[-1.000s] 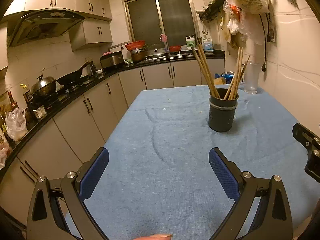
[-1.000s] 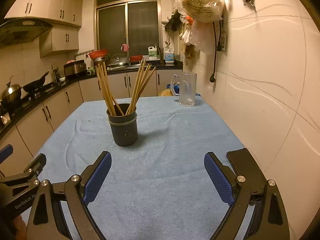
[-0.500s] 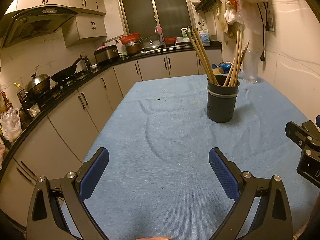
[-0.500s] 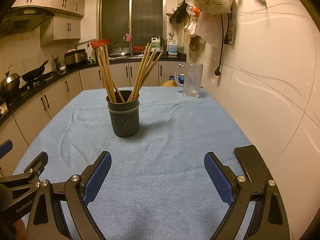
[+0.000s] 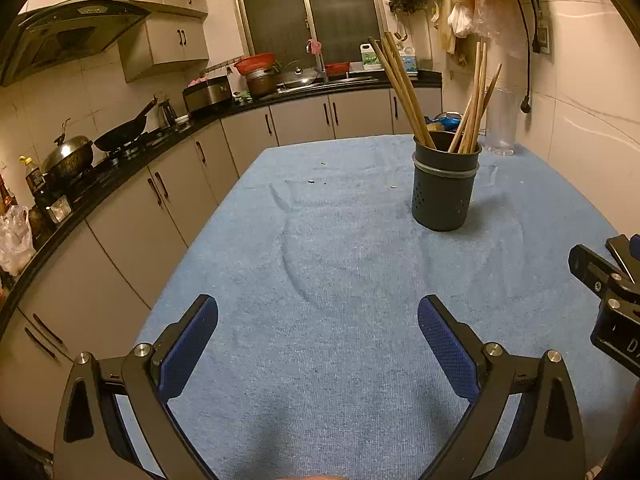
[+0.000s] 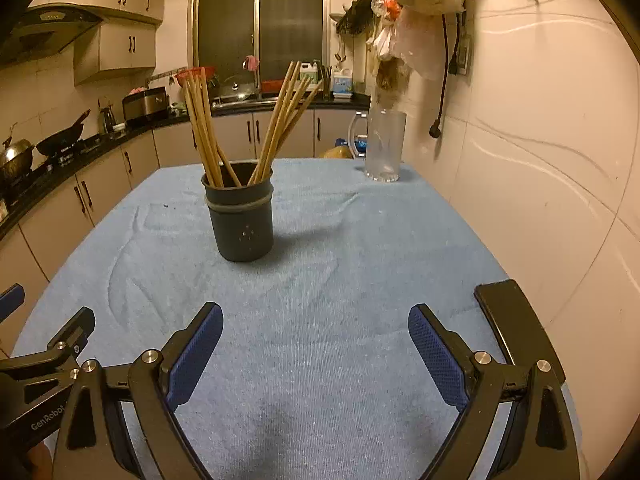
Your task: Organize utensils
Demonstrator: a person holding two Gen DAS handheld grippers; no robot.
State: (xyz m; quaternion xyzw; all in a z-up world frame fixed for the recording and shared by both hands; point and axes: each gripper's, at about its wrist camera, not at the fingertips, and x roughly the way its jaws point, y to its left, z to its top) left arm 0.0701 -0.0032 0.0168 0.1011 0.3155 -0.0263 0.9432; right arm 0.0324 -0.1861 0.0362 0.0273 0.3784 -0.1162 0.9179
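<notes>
Both the left tool (image 5: 318, 330) and right tool (image 6: 316, 338) hover wide open and empty over the blue-clothed surface (image 6: 340, 320), the chopsticks (image 6: 280, 120) standing in a dark holder (image 6: 242, 220) at eleven o'clock of the right tool, a jug (image 6: 384, 146) beyond.

The holder (image 6: 242, 220) stands on the cloth (image 6: 320, 300) that covers the bench, with chopsticks (image 6: 204, 132) upright in it, leaning out to both sides. Behind it and to the right, near the wall, a pitcher (image 6: 384, 146) stands on the same cloth. The left tool (image 5: 318, 330) and the right tool (image 6: 316, 332) hover over the near end of the bench, side by side, both well short of the holder. A counter (image 5: 120, 160) runs along the left and far walls.
</notes>
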